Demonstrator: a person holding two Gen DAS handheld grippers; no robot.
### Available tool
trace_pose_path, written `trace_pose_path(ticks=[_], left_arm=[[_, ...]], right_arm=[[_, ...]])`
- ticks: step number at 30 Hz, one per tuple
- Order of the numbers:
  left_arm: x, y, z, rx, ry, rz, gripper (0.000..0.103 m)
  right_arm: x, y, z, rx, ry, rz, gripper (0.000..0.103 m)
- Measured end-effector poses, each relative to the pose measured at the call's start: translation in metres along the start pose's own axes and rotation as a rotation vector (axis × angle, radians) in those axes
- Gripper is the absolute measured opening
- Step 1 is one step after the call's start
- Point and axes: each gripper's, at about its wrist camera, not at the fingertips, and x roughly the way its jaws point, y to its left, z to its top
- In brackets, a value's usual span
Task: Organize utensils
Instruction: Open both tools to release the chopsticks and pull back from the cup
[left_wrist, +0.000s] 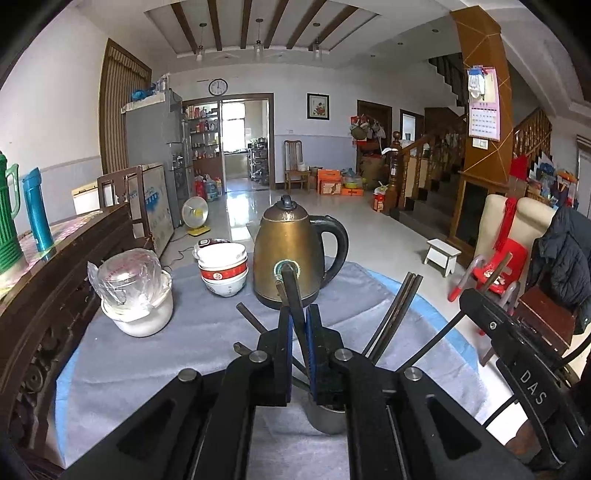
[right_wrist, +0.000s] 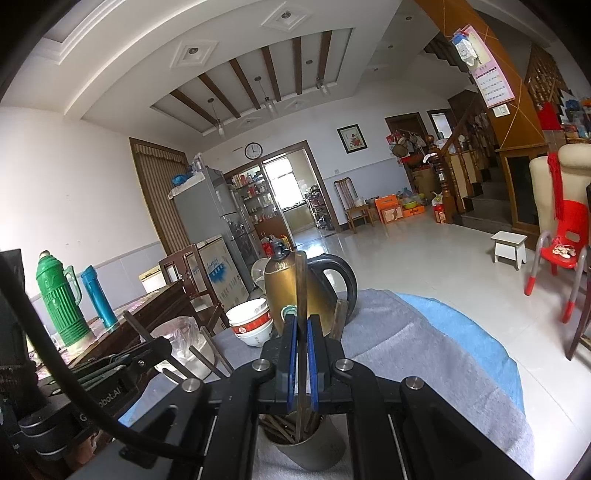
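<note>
You work over a round table (left_wrist: 155, 369) covered with a grey towel on a blue cloth; a brass-coloured electric kettle with a black handle (left_wrist: 288, 254) and a stack of red-and-white ceramic bowls (left_wrist: 223, 269) stand behind the work area, so keep clear of both. The small steel cup (right_wrist: 314, 450) sits directly beneath both tools and already holds several dark chopsticks leaning outward. The left gripper (left_wrist: 299, 347) is clamped on one dark wooden chopstick (left_wrist: 293, 295) that tilts away from you. The right gripper (right_wrist: 302, 350) is closed on a brown upright chopstick (right_wrist: 301, 295) whose lower end enters the cup. Lower each stick fully before release, and steady the cup against tipping.
</note>
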Motion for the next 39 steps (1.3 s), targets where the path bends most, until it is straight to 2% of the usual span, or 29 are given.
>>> trace_pose_path(ticks=[19, 39], left_arm=[[0.001, -0.003, -0.003, 0.020, 0.003, 0.038, 0.009], [0.007, 0.001, -0.007, 0.015, 0.022, 0.042, 0.010]], right_arm=[[0.001, -0.002, -0.004, 0.007, 0.010, -0.005, 0.006], [0.006, -0.002, -0.013, 0.012, 0.031, -0.009, 0.006]])
